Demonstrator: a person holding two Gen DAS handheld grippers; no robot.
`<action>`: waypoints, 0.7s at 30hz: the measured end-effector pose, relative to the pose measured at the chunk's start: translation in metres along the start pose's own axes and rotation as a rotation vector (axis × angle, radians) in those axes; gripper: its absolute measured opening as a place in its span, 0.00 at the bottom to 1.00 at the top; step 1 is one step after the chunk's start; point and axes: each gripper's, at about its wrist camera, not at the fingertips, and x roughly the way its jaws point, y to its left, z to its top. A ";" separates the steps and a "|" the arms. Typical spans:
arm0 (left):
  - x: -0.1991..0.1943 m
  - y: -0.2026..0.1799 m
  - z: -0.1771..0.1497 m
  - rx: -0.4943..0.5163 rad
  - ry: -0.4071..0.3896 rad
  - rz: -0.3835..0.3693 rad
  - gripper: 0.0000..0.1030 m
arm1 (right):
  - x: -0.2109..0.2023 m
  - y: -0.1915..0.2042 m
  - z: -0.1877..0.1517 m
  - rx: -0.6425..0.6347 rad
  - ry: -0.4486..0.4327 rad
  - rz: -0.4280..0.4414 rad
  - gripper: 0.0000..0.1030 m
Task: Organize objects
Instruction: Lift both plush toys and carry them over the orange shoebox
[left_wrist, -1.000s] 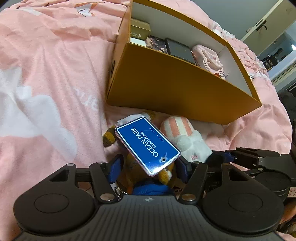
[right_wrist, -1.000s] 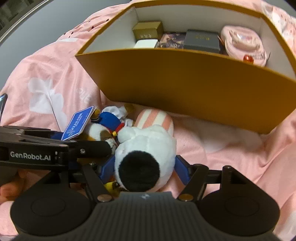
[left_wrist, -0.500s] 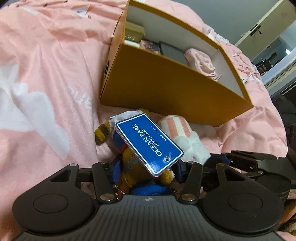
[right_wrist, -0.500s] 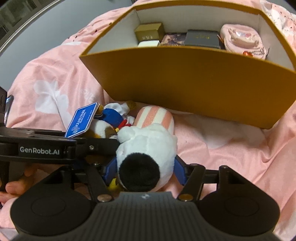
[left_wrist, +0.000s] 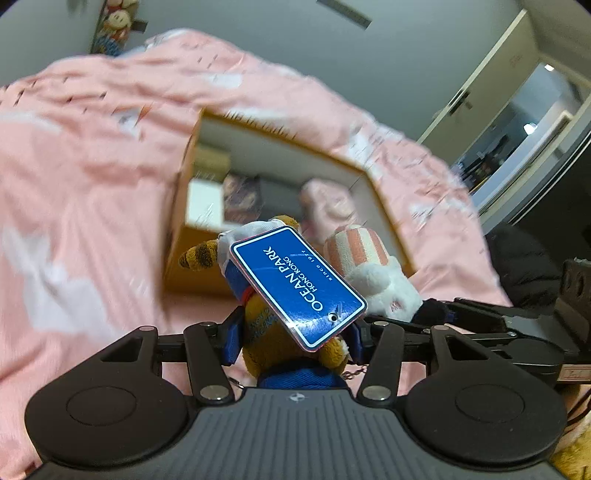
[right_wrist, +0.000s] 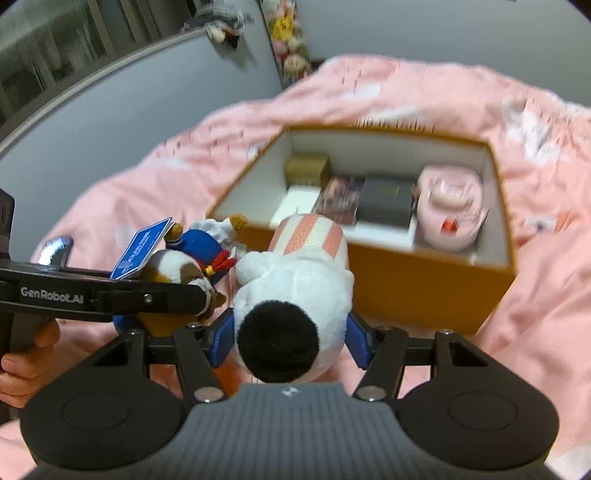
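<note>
A bed under a pink quilt (right_wrist: 535, 280) with white patches filled the scene, grey walls behind it and a pale wardrobe (left_wrist: 491, 85) at two o'clock in the left wrist view. On the quilt stood an open mustard-yellow box (right_wrist: 424, 291) with white inner walls. A blue tag (left_wrist: 299, 286) read "OCEAN PARK HONG KONG since 1977", and the left tool's side bar read "GenRobot.AI". The left gripper (left_wrist: 293, 341) was clamped on a brown plush toy (left_wrist: 266, 328) in blue clothes, the tag lying over it. The right gripper (right_wrist: 290, 341) pressed its blue pads against a white plush toy (right_wrist: 295, 291) with a black round patch and a pink-striped top. Both toys hung just in front of the box's near wall, side by side and close to touching. Inside the box lay a gold carton (right_wrist: 306, 170) at eleven o'clock, a white carton (right_wrist: 295, 205), a dark printed packet (right_wrist: 341, 199), a black case (right_wrist: 388, 201) and a pink pouch (right_wrist: 450, 206) at the right. A hand (right_wrist: 22, 373) gripped the left tool's handle.
</note>
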 end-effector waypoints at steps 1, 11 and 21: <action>-0.001 -0.005 0.005 0.008 -0.012 -0.009 0.59 | -0.006 -0.002 0.005 0.008 -0.020 0.003 0.61; 0.001 -0.048 0.059 0.098 -0.132 -0.059 0.59 | -0.039 -0.017 0.051 -0.004 -0.204 -0.063 0.61; 0.057 -0.036 0.090 0.046 -0.070 -0.090 0.59 | -0.012 -0.054 0.078 0.087 -0.206 -0.092 0.61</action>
